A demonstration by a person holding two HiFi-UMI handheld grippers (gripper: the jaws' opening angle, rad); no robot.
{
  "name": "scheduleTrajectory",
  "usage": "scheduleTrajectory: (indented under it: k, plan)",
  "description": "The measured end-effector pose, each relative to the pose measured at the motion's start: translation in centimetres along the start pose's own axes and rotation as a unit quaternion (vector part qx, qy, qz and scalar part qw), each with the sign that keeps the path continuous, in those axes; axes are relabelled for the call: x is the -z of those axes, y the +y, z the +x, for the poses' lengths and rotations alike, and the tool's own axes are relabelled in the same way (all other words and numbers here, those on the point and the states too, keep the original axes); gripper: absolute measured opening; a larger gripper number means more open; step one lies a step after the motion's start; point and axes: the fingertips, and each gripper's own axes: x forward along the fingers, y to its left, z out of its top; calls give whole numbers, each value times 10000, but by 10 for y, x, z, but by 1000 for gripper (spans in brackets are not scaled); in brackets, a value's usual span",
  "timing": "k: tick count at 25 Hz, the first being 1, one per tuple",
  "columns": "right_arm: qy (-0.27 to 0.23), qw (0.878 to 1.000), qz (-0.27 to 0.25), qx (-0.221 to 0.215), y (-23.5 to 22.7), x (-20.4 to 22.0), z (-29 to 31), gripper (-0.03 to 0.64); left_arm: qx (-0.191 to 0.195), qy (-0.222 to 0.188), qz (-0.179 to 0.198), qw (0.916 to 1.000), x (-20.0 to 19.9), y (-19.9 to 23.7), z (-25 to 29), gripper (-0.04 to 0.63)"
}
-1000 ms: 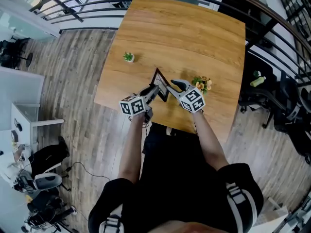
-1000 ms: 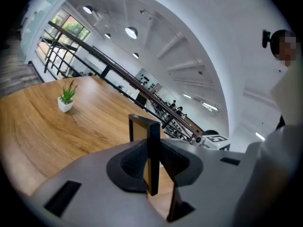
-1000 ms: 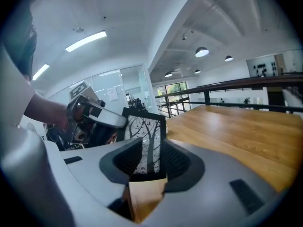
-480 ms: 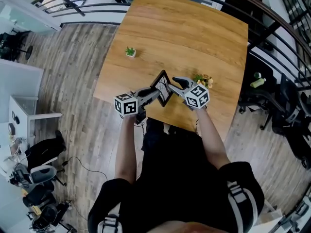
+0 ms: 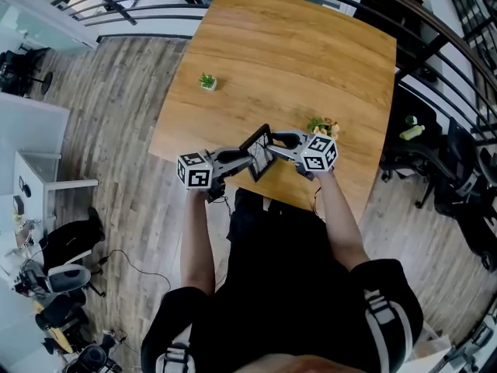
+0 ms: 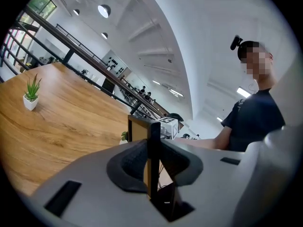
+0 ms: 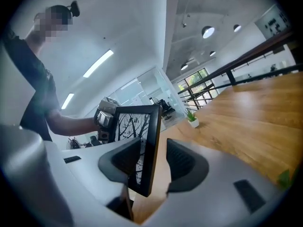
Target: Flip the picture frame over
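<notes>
The picture frame [image 5: 258, 152] is black-edged, with a tree print on its front and a brown back. It is held up on edge above the table's near edge, between both grippers. My left gripper [image 5: 245, 158] is shut on one edge of it; in the left gripper view the pads clamp the thin black edge [image 6: 152, 150]. My right gripper [image 5: 275, 141] reaches it from the other side. In the right gripper view the frame [image 7: 140, 141] stands between the jaws, with one pad against the print side and a gap at the other pad [image 7: 182, 162].
The wooden table [image 5: 295, 45] carries a small potted plant [image 5: 207, 82] at the far left and a flower bunch [image 5: 322, 127] beside my right gripper. A black railing [image 5: 140, 14] runs behind the table, and dark chairs [image 5: 435, 162] stand to the right.
The frame has risen off the table and come nearer the table's near edge. Both grippers turned more level, and the left one swung out to the left.
</notes>
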Motion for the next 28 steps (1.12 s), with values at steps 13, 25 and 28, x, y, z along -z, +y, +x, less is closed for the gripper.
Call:
scheduleTrajectory:
  k: [13, 25, 28]
  plan:
    - [-285, 9964, 564, -572, 15, -3, 3, 107, 312, -187, -50, 9993, -5, -5, -13, 94]
    - [-392, 9961, 714, 330, -9, 4, 0, 92, -493, -252, -104, 9984, -9, 42, -9, 84]
    - [-423, 9943, 756, 620, -18, 5, 2, 91, -748, -233, -148, 9968, -12, 58, -8, 84]
